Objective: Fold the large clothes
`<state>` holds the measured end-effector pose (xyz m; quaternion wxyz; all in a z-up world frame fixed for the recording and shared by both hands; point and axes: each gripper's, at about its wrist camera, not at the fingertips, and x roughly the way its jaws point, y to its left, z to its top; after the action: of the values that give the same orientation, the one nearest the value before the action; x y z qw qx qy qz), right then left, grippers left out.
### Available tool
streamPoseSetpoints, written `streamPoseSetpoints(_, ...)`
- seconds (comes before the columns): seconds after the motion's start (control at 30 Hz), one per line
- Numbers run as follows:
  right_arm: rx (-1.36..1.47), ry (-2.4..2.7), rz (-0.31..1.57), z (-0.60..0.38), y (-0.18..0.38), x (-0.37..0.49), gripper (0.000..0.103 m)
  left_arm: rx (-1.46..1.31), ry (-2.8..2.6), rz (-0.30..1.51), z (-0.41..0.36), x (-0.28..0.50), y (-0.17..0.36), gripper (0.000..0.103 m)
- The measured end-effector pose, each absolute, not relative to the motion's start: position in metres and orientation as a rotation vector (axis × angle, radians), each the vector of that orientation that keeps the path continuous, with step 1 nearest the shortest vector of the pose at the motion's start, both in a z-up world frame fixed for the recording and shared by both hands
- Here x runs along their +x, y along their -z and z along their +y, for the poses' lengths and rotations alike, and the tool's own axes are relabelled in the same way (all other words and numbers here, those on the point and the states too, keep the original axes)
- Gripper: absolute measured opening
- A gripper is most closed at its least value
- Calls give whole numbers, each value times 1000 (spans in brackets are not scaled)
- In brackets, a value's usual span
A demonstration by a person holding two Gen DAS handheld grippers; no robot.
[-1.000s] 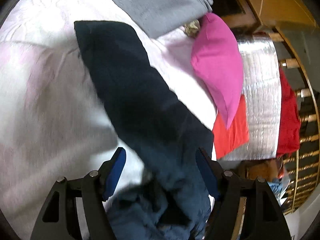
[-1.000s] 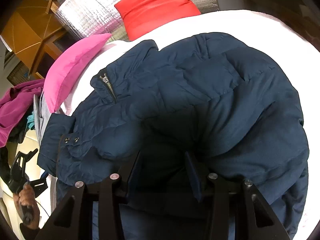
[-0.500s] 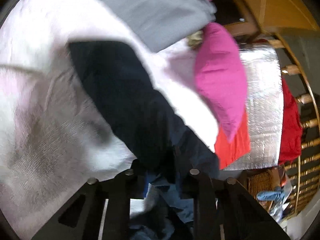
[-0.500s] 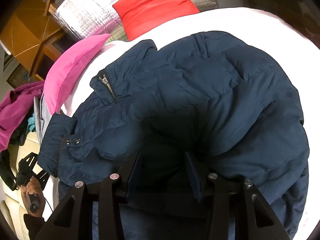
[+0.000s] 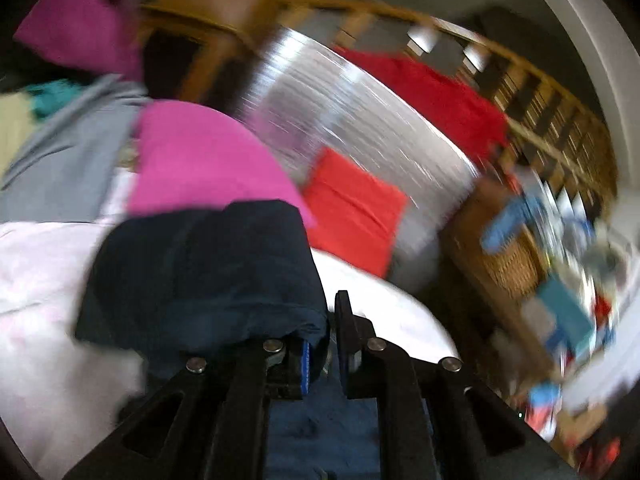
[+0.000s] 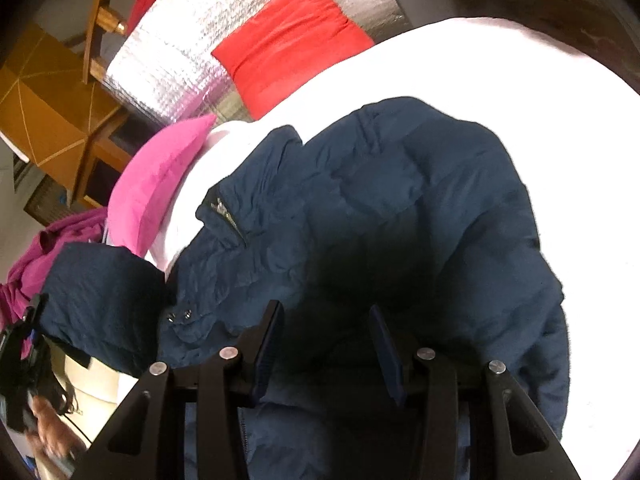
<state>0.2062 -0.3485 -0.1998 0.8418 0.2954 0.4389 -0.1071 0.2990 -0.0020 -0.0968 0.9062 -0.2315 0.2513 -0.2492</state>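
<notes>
A navy puffer jacket (image 6: 400, 220) lies spread on the white bed (image 6: 500, 80). My left gripper (image 5: 326, 340) is shut on the jacket's sleeve (image 5: 208, 272) and holds it lifted off the bed; the raised sleeve (image 6: 100, 304) and that gripper (image 6: 24, 344) also show at the left of the right wrist view. My right gripper (image 6: 326, 344) is open, low over the jacket's body, with dark fabric between and below its fingers. The left view is motion-blurred.
A pink pillow (image 6: 156, 184), a red pillow (image 6: 288, 44) and a silver foil sheet (image 6: 180, 56) lie at the bed's head. Grey cloth (image 5: 68, 152) and magenta clothes (image 6: 36, 264) lie beside the pink pillow. A wooden rail (image 5: 520, 92) and a wicker basket (image 5: 512, 260) stand beyond.
My left gripper closed on the jacket sleeve and lifted it up, swinging toward the pillows. The right gripper stayed open and still over the jacket.
</notes>
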Motion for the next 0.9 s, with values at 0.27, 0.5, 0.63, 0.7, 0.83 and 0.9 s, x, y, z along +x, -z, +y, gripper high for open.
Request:
streamPoseSetpoints(0.27, 649, 246, 896, -365, 189, 199, 48, -399, 634, 849, -105, 312, 187, 10)
streamPoseSetpoints(0.5, 675, 234, 906, -365, 189, 204, 53, -486, 702, 1159, -115, 319, 236, 25)
streamPoseSetpoints(0.63, 654, 217, 896, -358, 185, 205, 66, -504, 824, 1160, -91, 313, 210, 77)
streamPoseSetpoints(0.7, 638, 214, 897, -355, 184, 206, 66, -485, 858, 1115, -76, 313, 195, 77)
streamPoseSetpoints(0.83, 624, 200, 907, -345, 186, 209, 66, -541, 843, 1063, -35, 321, 185, 81)
streamPoseSetpoints(0.9, 614, 200, 909, -340, 187, 210, 66, -599, 764, 1047, -15, 332, 193, 81)
